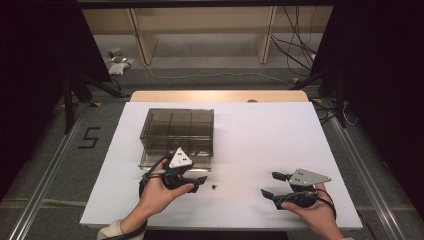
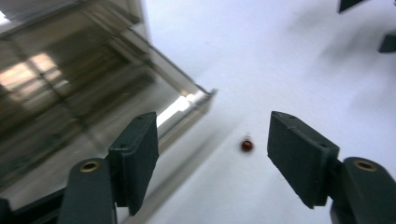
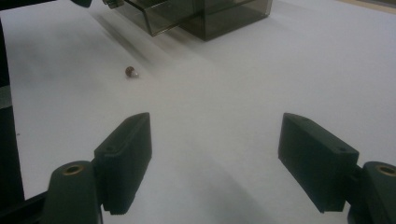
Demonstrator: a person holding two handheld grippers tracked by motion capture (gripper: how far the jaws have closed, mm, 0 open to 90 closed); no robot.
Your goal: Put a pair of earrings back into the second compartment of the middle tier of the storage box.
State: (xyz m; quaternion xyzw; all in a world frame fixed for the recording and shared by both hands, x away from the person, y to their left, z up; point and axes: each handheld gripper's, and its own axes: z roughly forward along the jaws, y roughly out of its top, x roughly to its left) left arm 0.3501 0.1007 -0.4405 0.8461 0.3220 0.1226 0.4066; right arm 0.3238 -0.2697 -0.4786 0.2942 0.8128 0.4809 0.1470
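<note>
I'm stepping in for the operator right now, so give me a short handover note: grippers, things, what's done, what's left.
Left gripper: jaws open, nothing between the pads, beside the smoky clear drawer box.
Right gripper: open, empty, over bare white table.
Small dark red bead: lying loose on the table, just ahead of the left jaws, near the box's pulled-out drawer.
Done: drawer is open.
Left: probably pick up the bead; its destination can't be told.

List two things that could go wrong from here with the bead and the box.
The bead is tiny and round, lying loose on the white table; the open left gripper could nudge it and set it rolling.
The smoky box has a drawer pulled out close beside that gripper; a sideways swing might knock it.
</note>
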